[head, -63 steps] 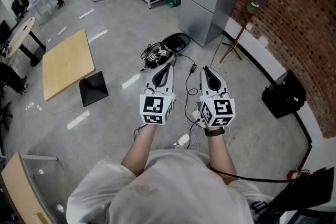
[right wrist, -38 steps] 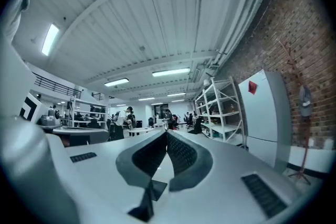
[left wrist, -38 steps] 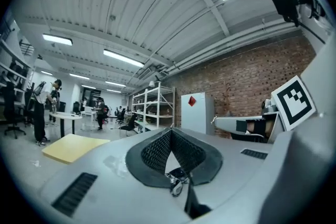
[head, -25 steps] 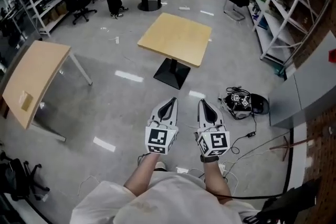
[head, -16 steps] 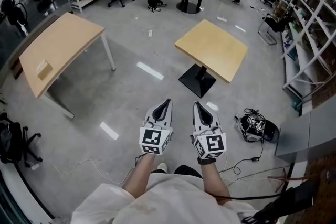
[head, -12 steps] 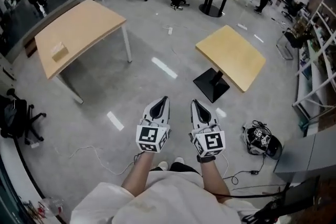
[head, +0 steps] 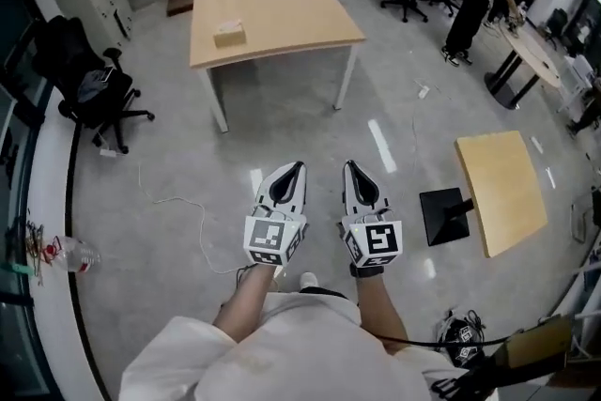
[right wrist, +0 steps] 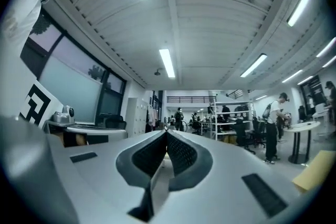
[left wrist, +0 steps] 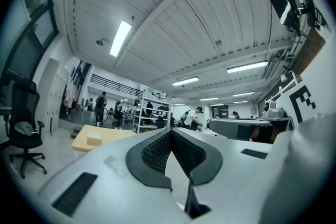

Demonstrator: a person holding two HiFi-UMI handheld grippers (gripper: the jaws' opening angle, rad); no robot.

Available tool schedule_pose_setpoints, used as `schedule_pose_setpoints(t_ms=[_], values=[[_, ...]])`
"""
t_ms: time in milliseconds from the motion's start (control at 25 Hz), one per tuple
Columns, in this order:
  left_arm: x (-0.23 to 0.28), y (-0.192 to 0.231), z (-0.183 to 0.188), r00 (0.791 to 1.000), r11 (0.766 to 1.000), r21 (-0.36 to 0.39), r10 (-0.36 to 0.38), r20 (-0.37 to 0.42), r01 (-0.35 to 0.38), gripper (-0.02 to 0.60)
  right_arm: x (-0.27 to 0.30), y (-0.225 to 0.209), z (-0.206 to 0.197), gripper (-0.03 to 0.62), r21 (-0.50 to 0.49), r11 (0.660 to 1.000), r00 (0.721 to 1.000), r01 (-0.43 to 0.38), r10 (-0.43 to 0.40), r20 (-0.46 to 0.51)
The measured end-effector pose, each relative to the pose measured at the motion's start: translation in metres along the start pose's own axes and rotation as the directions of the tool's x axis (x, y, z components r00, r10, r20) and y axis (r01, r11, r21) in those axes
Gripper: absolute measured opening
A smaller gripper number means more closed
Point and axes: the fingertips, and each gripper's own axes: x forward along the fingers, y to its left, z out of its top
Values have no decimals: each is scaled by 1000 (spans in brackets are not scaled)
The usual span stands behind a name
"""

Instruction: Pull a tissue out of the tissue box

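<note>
A small tan tissue box [head: 229,34] lies on the far left part of a light wooden table [head: 282,9], well ahead of me across the floor. The left gripper view also catches the tissue box [left wrist: 94,138] on the table [left wrist: 113,135], far off at the left. Both grippers are held side by side in front of my body, level and pointing toward the table. My left gripper [head: 295,165] is shut with nothing in it, its pads meeting at the tip [left wrist: 170,130]. My right gripper [head: 349,164] is likewise shut and empty [right wrist: 166,132].
A black office chair [head: 94,89] stands left of the table, near a window wall. A square pedestal table [head: 502,192] is at the right, and a person [head: 474,0] stands by a round table [head: 531,47]. A cable [head: 178,202] and a bottle [head: 70,254] lie on the floor.
The whole view has swung round: the wooden table with the tissue box went from the upper left to straight ahead. Both grippers stay shut and side by side.
</note>
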Motion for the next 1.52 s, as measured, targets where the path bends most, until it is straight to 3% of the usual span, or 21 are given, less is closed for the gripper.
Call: schedule_pose_setpoints(t_ms=[160,400,640,960,1240,1520], values=[[-14,44,6,990,990,6,141,22,-141,-2,37,40,3,2,-9,986,985,-169,169,22],[-21,61,11,967,969,4,247,61,-248,-2,55,64,3,2,-22,953,953,-301,302,29],[-49,66,7,949,950,53,303,85,-308,-2,60,64,-8,2,-5,953,952,-302,301,57],[-51,112,-19,936,935,44,353,13,-353,-2,101,96,-54,3,59,931,932,-359,362,-30],[-7,200,-13,950,950,13,311,16,-311,-2,194,109,-61,3,38,949,947,-313,315,-61],[4,329,10,941,943,7,331,71,-332,-2,300,184,-39,3,-33,933,933,-359,359,-13]])
